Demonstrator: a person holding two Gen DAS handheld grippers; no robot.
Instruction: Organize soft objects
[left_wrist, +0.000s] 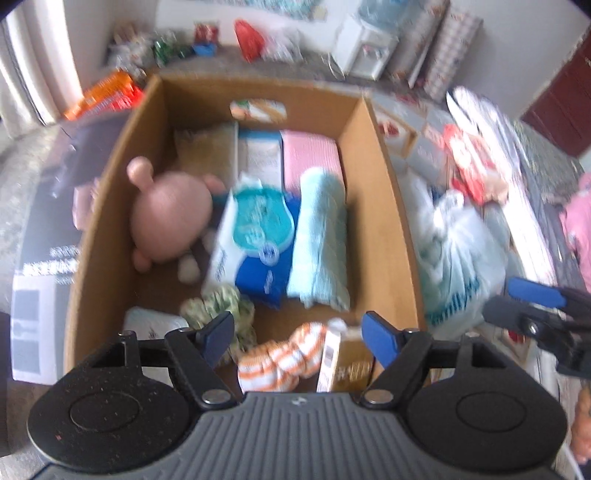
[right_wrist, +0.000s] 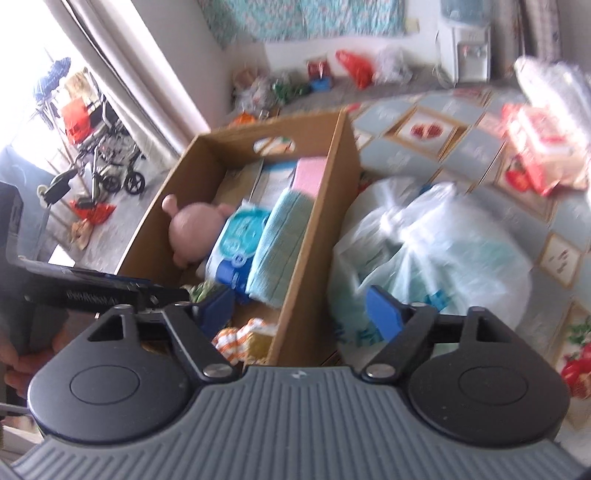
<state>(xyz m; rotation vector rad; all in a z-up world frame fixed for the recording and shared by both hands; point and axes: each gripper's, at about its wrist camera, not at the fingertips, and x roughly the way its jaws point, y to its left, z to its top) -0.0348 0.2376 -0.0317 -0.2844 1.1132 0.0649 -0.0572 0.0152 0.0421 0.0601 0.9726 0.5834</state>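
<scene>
An open cardboard box (left_wrist: 384, 221) holds several soft things: a pink plush toy (left_wrist: 170, 218), a blue-and-white wipes pack (left_wrist: 255, 236), a folded pale teal towel (left_wrist: 321, 236), a pink pack (left_wrist: 310, 155), a green patterned fabric piece (left_wrist: 221, 306) and an orange-striped sock (left_wrist: 280, 358). My left gripper (left_wrist: 299, 334) hangs open above the box's near end, with nothing between its fingers. My right gripper (right_wrist: 301, 310) is open and empty over the box's right wall (right_wrist: 314, 240), beside a white plastic bag (right_wrist: 424, 251). The same toy (right_wrist: 192, 229) and towel (right_wrist: 277, 240) show in the right wrist view.
The box stands on a patchwork quilt (right_wrist: 424, 147) with red-and-white packages (right_wrist: 535, 147) at the far right. A small carton (left_wrist: 347, 365) stands in the box's near corner. A wheelchair (right_wrist: 107, 162) and floor clutter lie to the left, and a water dispenser (right_wrist: 465, 48) stands at the back.
</scene>
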